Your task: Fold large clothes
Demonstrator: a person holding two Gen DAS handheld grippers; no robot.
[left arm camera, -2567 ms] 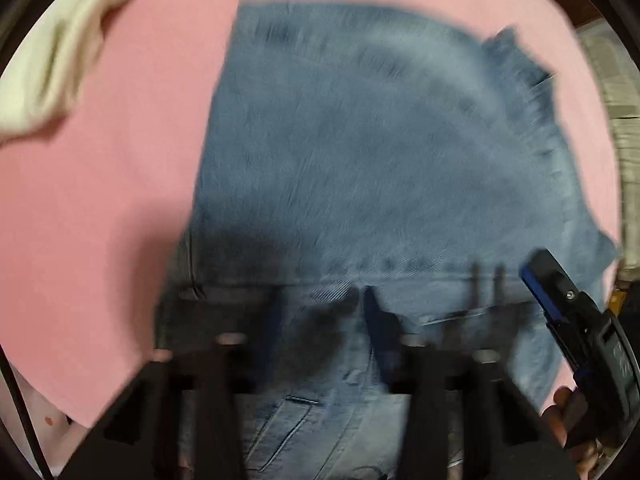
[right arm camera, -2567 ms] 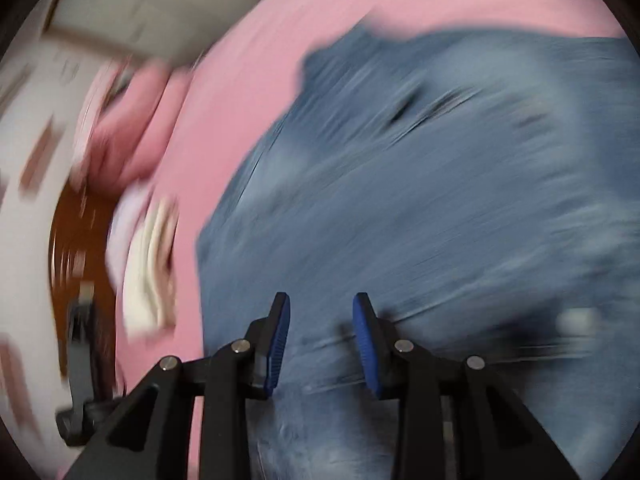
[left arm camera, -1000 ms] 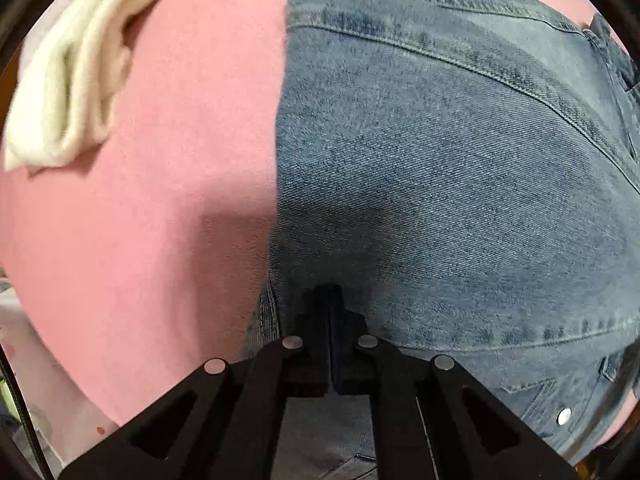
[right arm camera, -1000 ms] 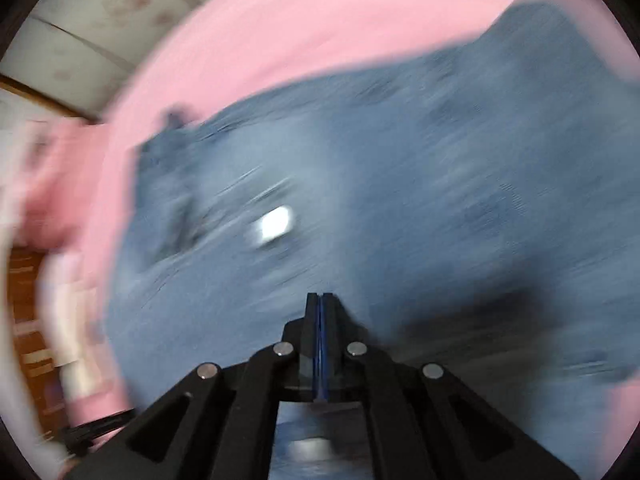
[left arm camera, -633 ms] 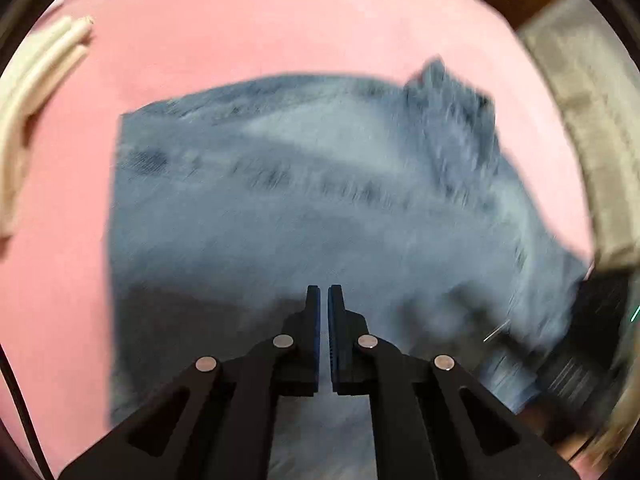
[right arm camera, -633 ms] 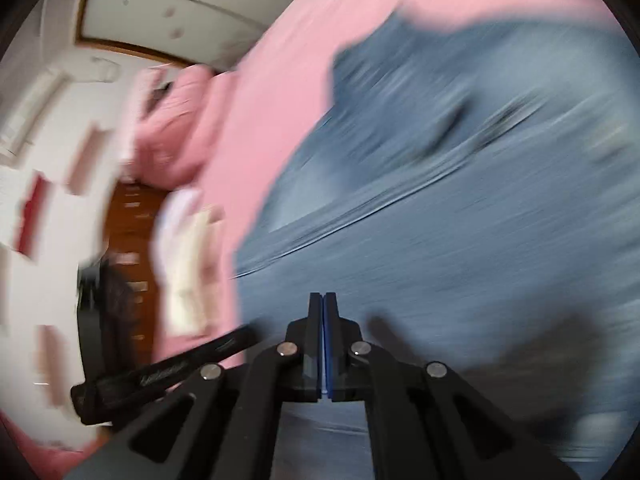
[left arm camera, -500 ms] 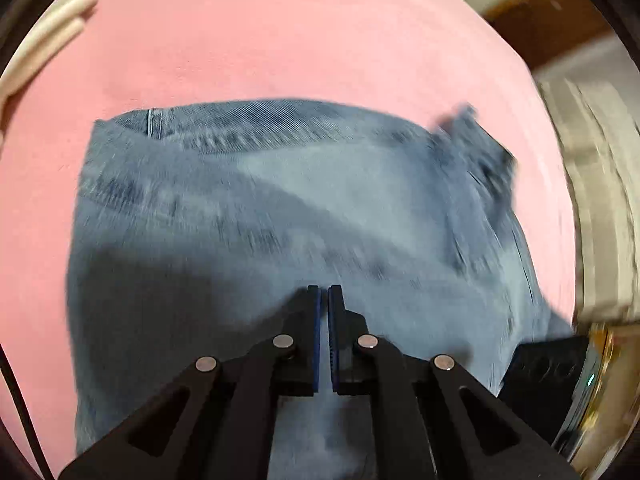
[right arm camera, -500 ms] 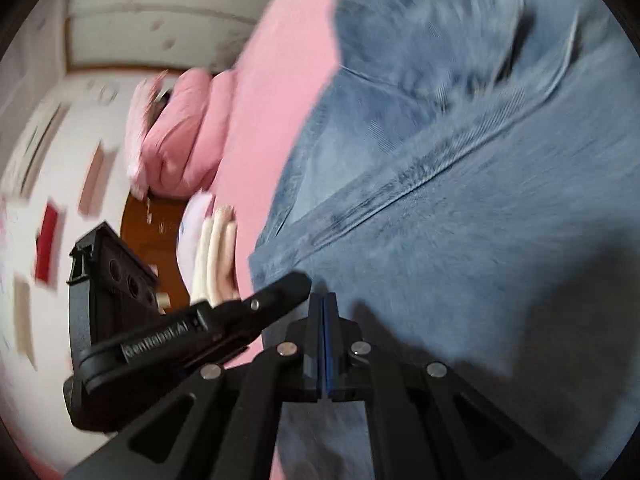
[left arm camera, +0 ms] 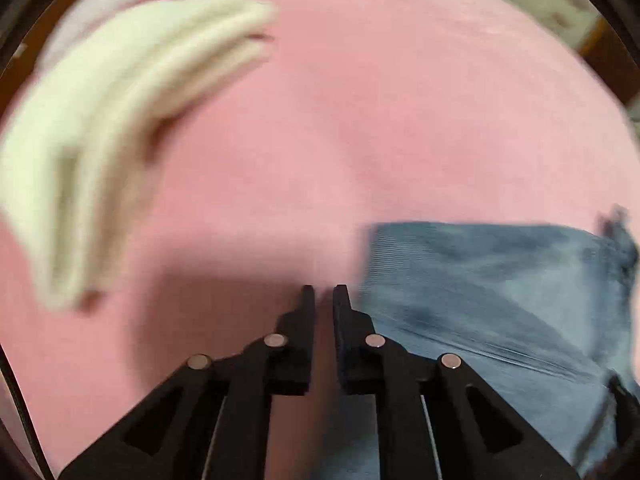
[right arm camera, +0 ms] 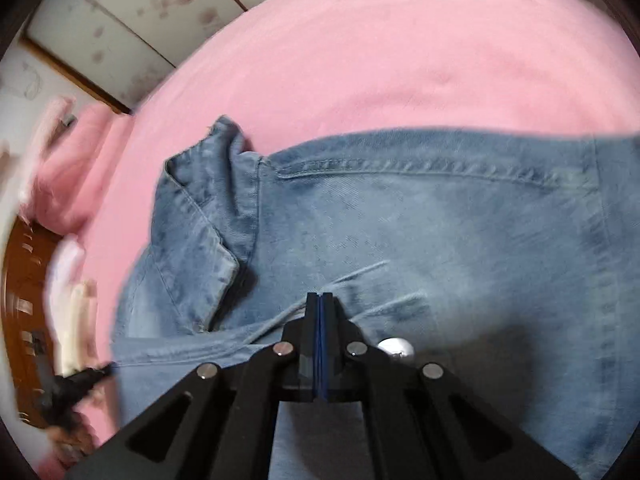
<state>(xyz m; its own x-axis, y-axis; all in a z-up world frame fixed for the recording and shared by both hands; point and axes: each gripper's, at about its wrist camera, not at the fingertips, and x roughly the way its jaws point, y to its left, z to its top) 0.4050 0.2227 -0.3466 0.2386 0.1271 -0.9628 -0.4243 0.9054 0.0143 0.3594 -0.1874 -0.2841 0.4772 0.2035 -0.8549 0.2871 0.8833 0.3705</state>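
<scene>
Item: one blue denim garment with stitched seams and a metal button, lying on a pink cloth-covered surface, already doubled into a compact, roughly rectangular bundle; a collar or cuff flap stands out at its far left corner in the right wrist view, where a seam line also crosses the top layer. In the left wrist view the same denim bundle lies low and to the right, its straight edge just beside the fingertips. Left gripper: black fingers a narrow slit apart, having just been opening, with nothing between them but pink cloth beyond; it hangs over bare cloth at the garment's edge. Right gripper: black fingers with blue pads pressed together, no fabric caught between them, poised above the middle of the denim; whether the tips touch the cloth cannot be told. Also present: a folded cream-white knitted garment, well apart from the denim at the upper left of the left wrist view, blurred. Progress, judged: the denim appears largely folded and neither tool holds it; remaining work may be a last fold, tucking the protruding flap, or smoothing and setting it aside.
</scene>
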